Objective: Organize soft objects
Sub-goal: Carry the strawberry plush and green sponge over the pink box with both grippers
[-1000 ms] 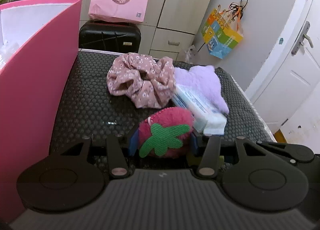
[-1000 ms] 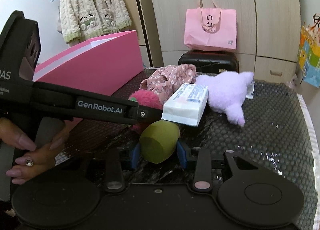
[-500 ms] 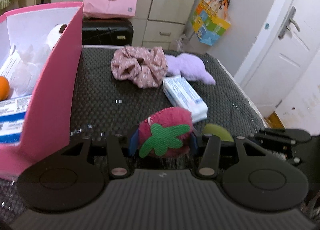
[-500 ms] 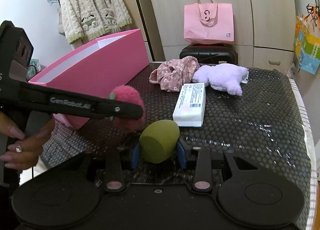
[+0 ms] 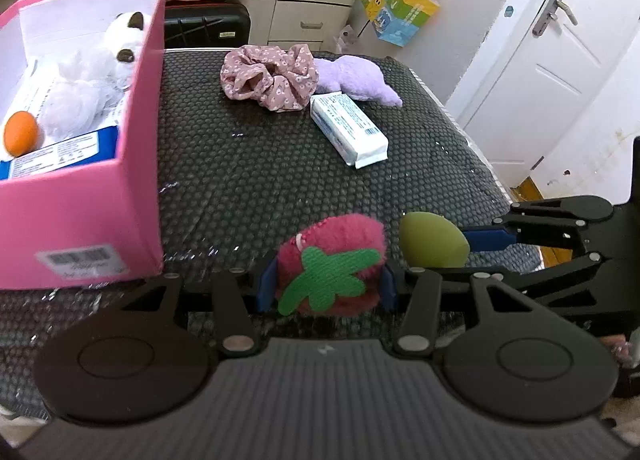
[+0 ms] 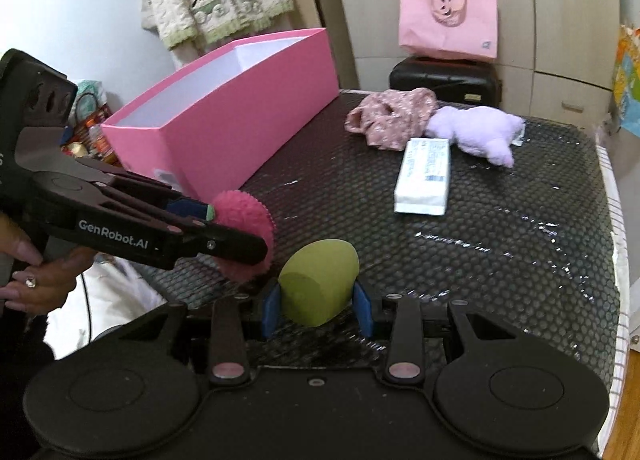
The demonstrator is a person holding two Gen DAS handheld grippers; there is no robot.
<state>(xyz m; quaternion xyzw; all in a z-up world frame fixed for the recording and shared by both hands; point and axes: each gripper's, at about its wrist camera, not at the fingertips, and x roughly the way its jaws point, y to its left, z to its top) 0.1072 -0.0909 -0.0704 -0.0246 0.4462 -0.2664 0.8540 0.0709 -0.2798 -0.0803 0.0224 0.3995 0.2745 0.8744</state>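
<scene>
My left gripper is shut on a fuzzy pink strawberry toy with a green felt leaf, held above the near edge of the black mat. My right gripper is shut on an olive-green sponge egg; that egg also shows just right of the strawberry in the left wrist view. The pink box stands at the left and holds a white plush, an orange egg and tissue packs. On the mat lie a floral scrunchie, a lilac plush and a tissue pack.
A black honeycomb mat covers the table. Behind it stand a black suitcase with a pink tote on top, and cupboards. A white door is at the right. A hand holds the left gripper.
Both grippers have pulled back and risen with their toys. The box's inside has come into the left wrist view, and the items on the mat look farther away.
</scene>
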